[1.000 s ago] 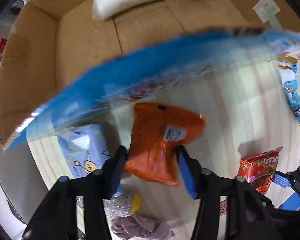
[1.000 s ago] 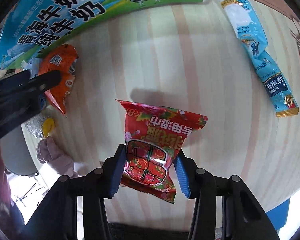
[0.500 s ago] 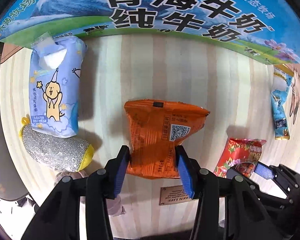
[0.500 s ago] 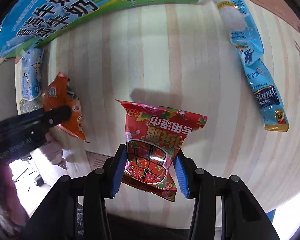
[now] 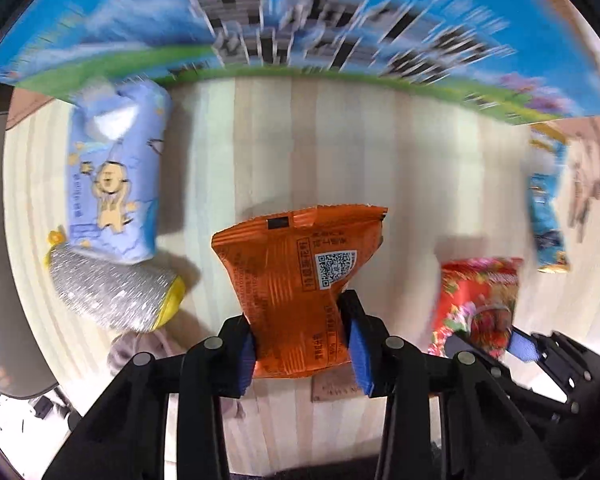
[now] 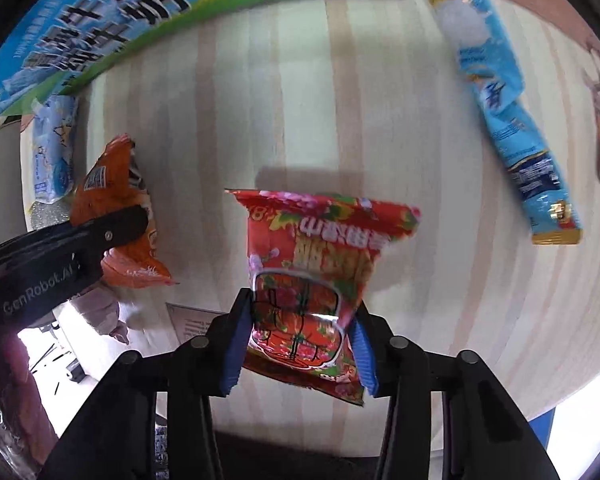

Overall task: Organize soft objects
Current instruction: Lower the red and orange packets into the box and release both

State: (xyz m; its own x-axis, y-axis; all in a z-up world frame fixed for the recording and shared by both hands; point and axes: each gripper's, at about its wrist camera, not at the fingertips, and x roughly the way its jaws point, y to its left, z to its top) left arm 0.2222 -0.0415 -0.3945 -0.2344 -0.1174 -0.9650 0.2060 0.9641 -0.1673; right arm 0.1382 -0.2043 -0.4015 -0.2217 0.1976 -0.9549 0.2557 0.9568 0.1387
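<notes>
My left gripper (image 5: 302,344) is shut on an orange snack packet (image 5: 296,280) and holds it above the pale wooden table (image 5: 300,140). My right gripper (image 6: 300,340) is shut on a red flowered snack packet (image 6: 316,264), also held above the table. Each gripper shows in the other's view: the left one with the orange packet (image 6: 112,208) at the left, the right one with the red packet (image 5: 480,300) at the lower right. The blue and green milk box (image 5: 300,28) stands along the far edge of the table.
A light blue tissue pack (image 5: 112,176), a silver and yellow scrubber (image 5: 112,292) and a grey cloth (image 5: 140,348) lie at the left. A long blue sachet (image 6: 500,100) lies at the right. A small plaque (image 6: 192,320) sits near the table's front edge.
The left gripper has swung from above the open box to face the table with the orange packet, still moving. The right gripper has lifted slightly with the red packet.
</notes>
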